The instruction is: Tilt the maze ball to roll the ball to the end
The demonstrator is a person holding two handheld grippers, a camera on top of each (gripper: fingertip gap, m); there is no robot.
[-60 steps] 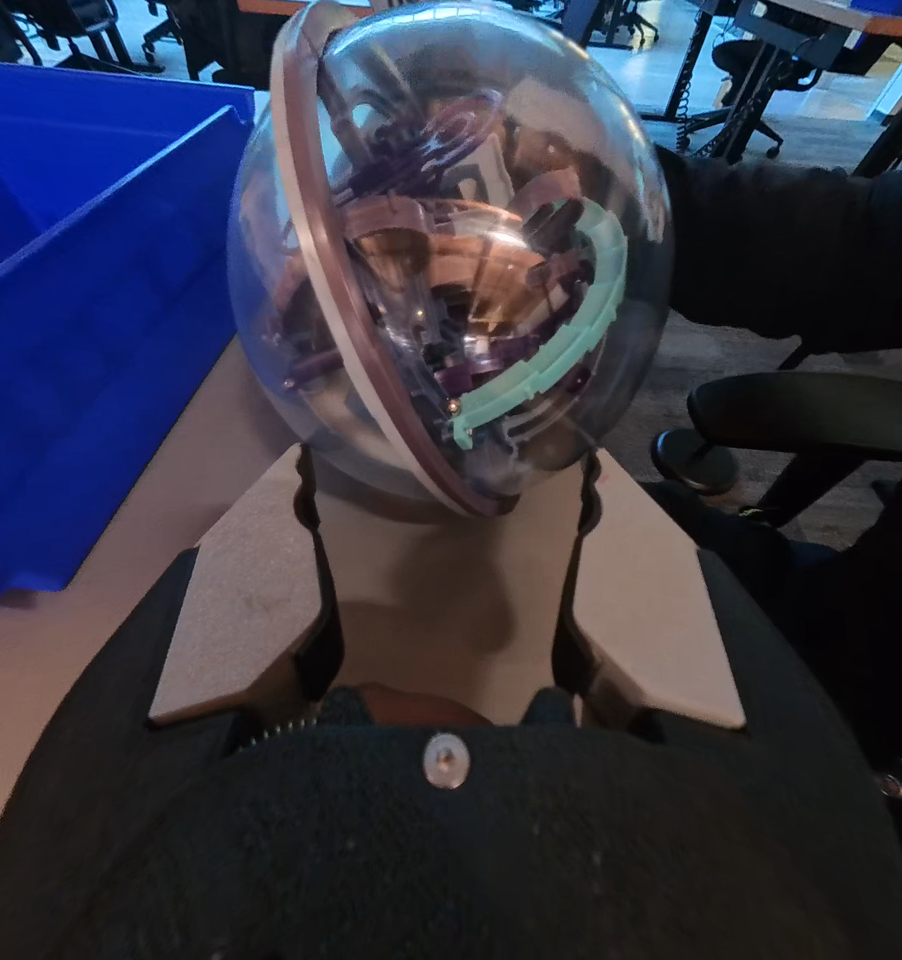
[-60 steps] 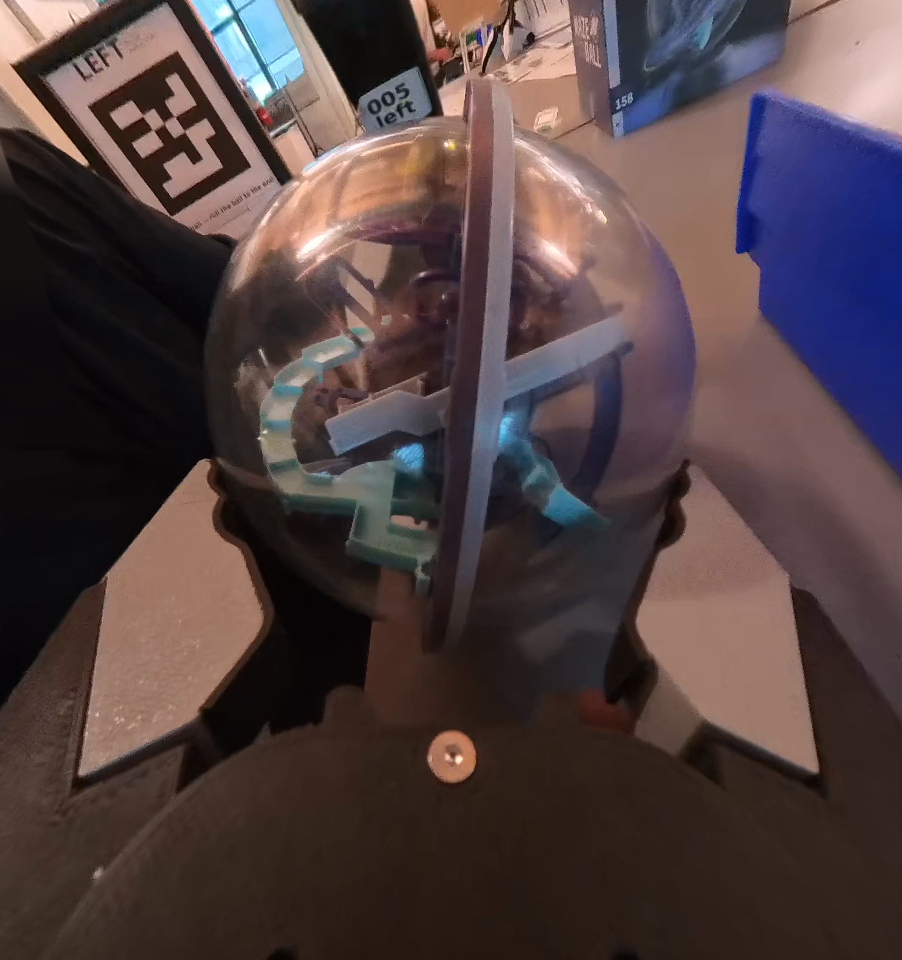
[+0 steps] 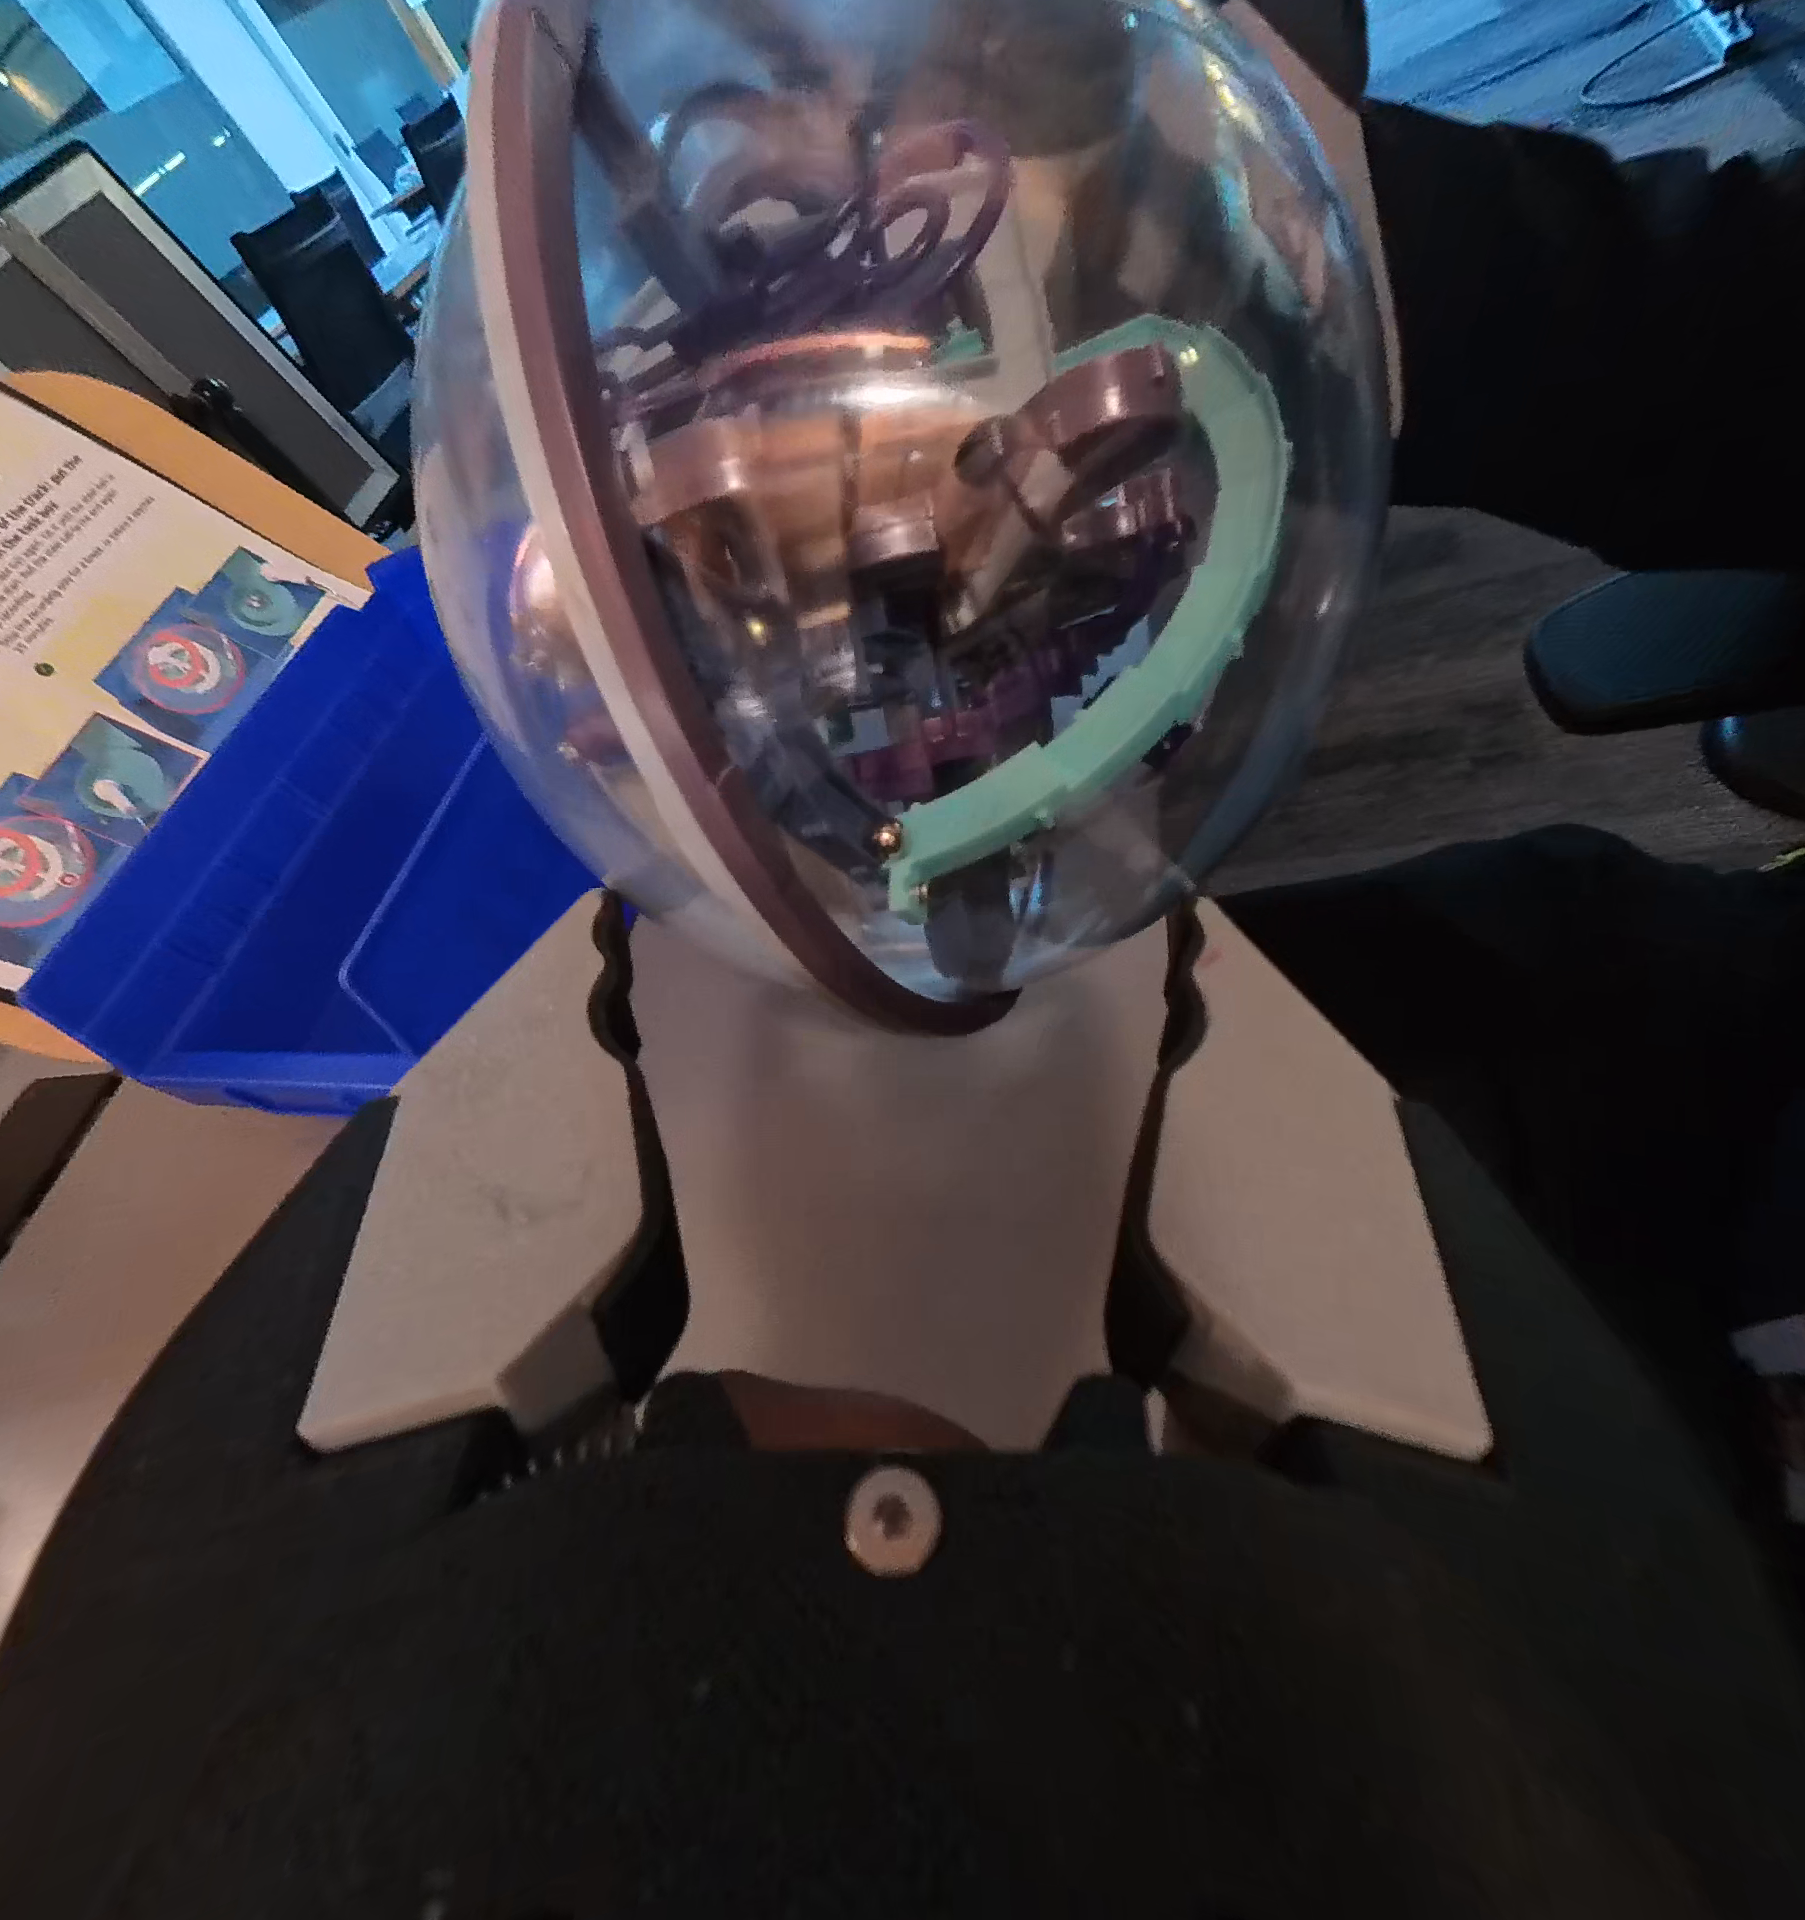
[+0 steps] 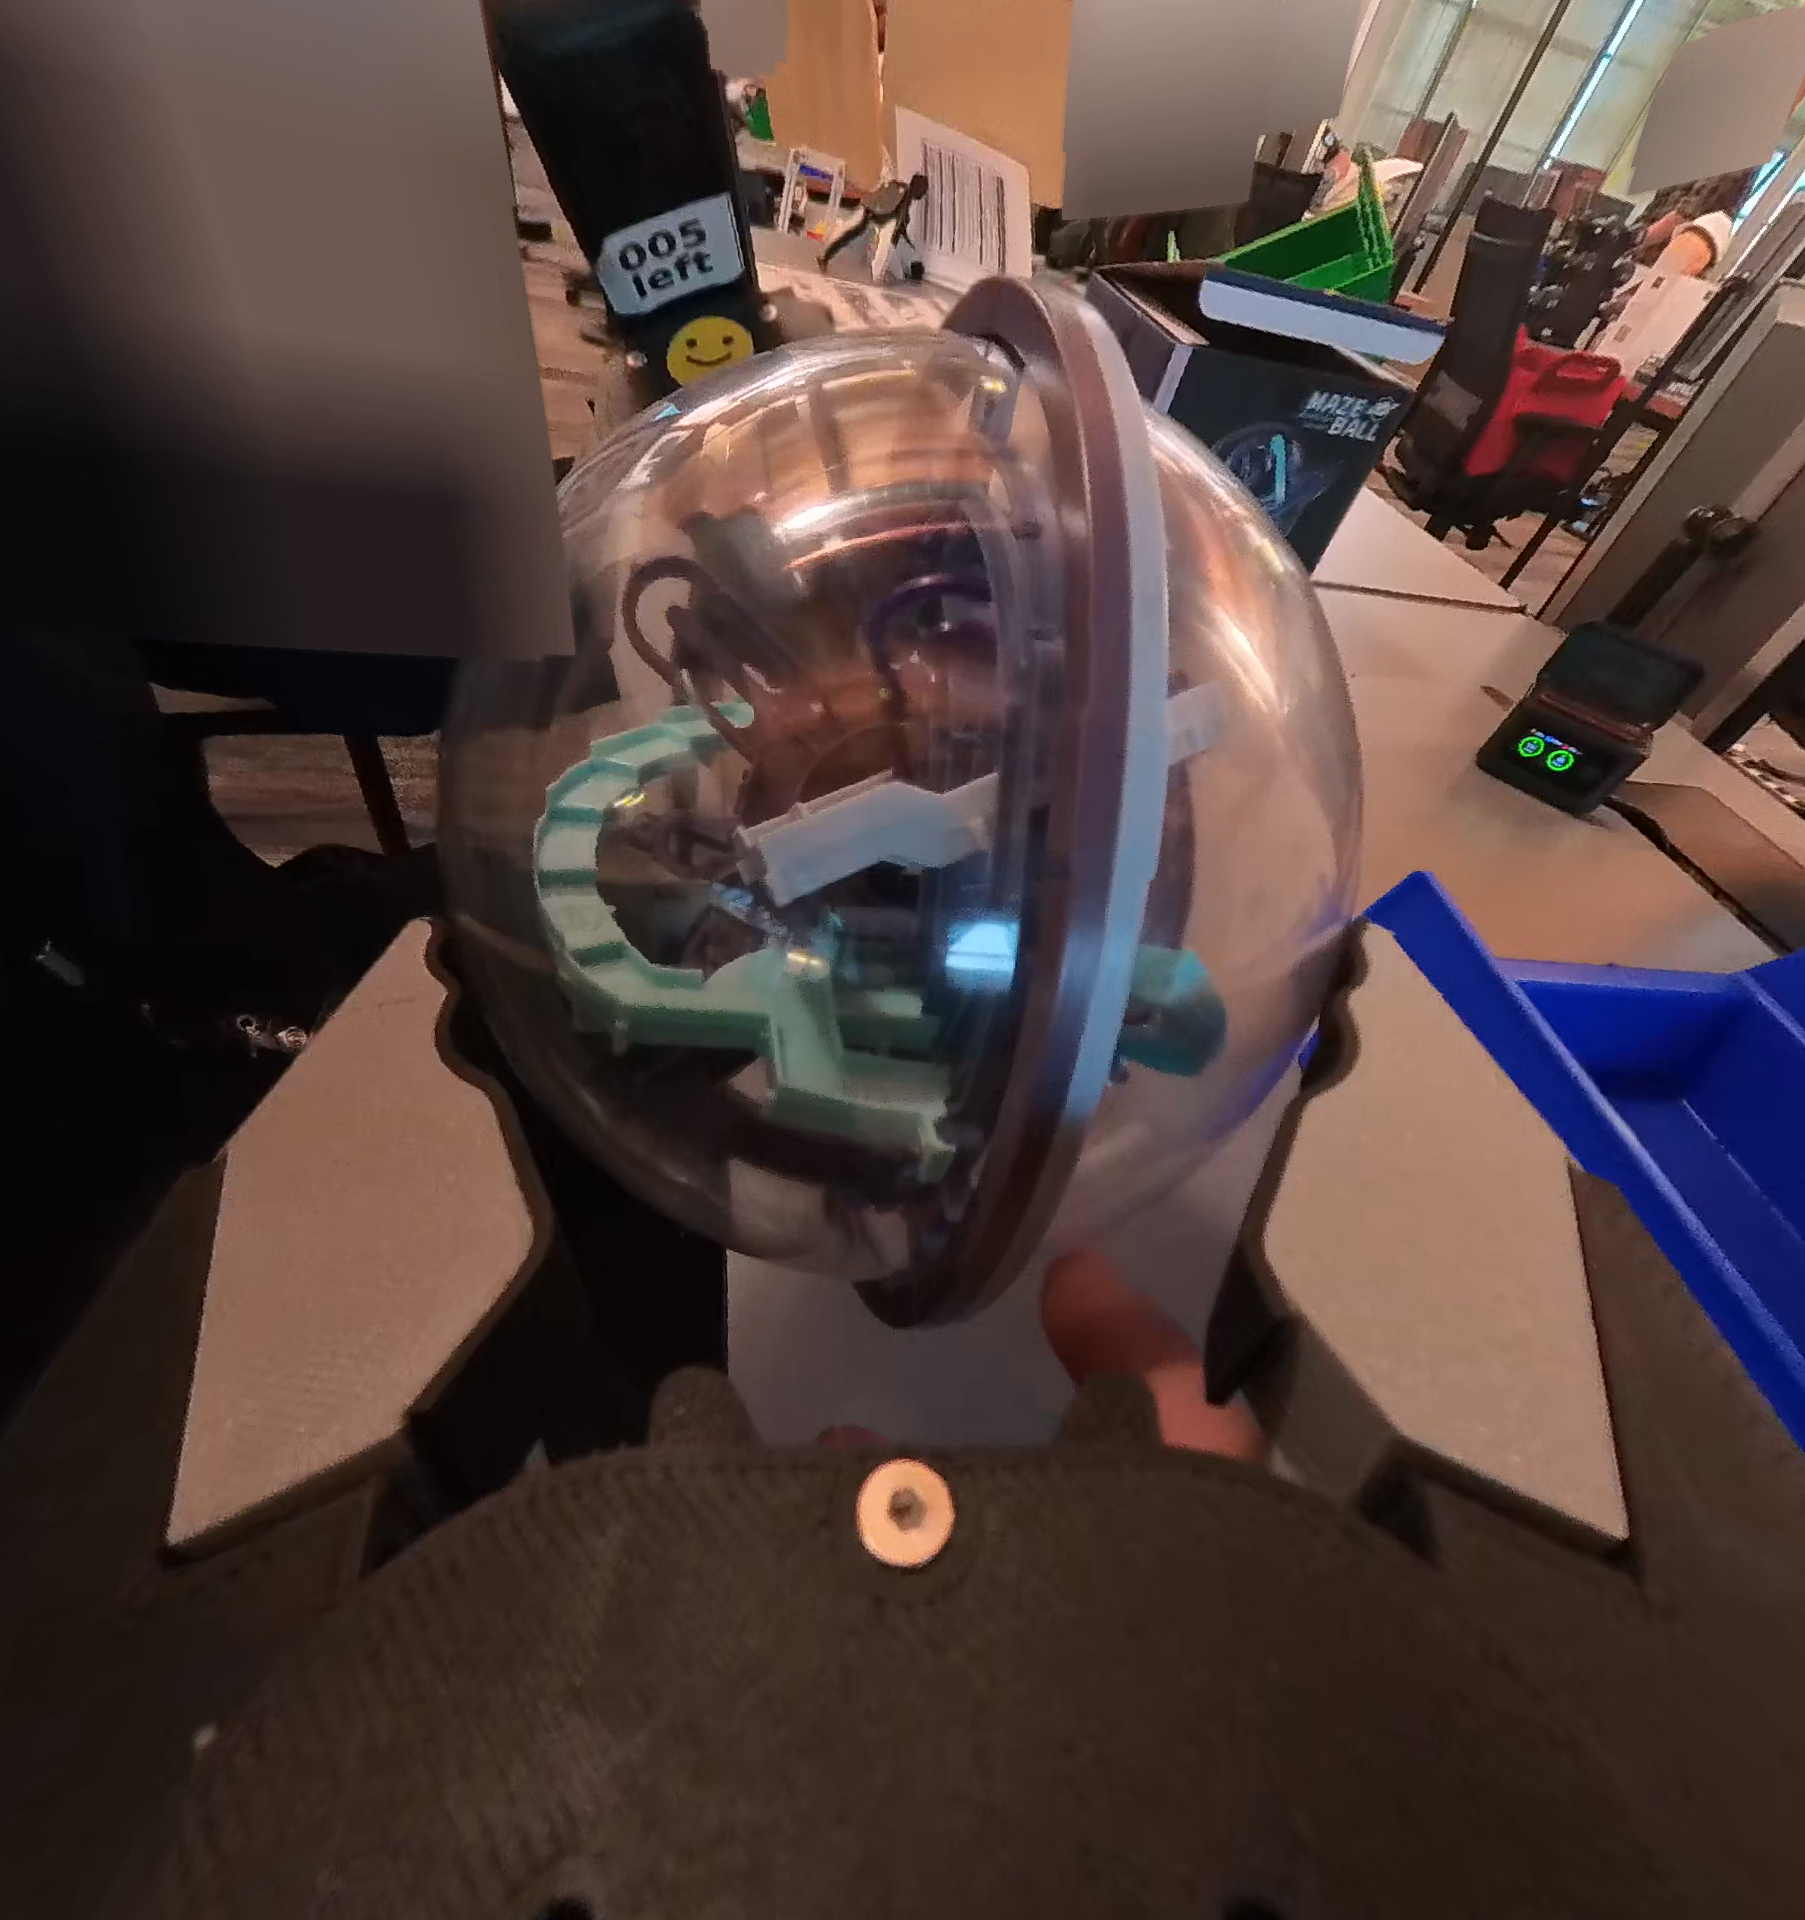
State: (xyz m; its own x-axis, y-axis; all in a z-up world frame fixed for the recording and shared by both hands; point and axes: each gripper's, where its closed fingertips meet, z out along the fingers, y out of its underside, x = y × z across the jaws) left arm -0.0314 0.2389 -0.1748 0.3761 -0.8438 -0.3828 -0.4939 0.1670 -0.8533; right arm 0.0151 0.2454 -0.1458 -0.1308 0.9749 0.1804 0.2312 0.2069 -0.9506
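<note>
The maze ball (image 3: 898,499) is held up off the table (image 4: 1500,831) between both tools; the left gripper (image 3: 893,914) has its fingers spread wide and pressed against the sphere's lower flanks, and the right gripper (image 4: 887,997) clamps it the same way from the opposite side. A small metal ball (image 3: 887,831) sits at the lower tip of the mint-green track (image 3: 1168,665), close to the sphere's dark seam ring (image 3: 607,582); too sharp a tilt would likely throw it off the rail, and the smooth shell could slip in either grip. Behind the sphere stand a dark product box (image 4: 1282,416) and a labelled black post (image 4: 669,249); left of it lies a printed instruction sheet (image 3: 77,665) beside a blue bin (image 3: 285,883); each bears writing.
</note>
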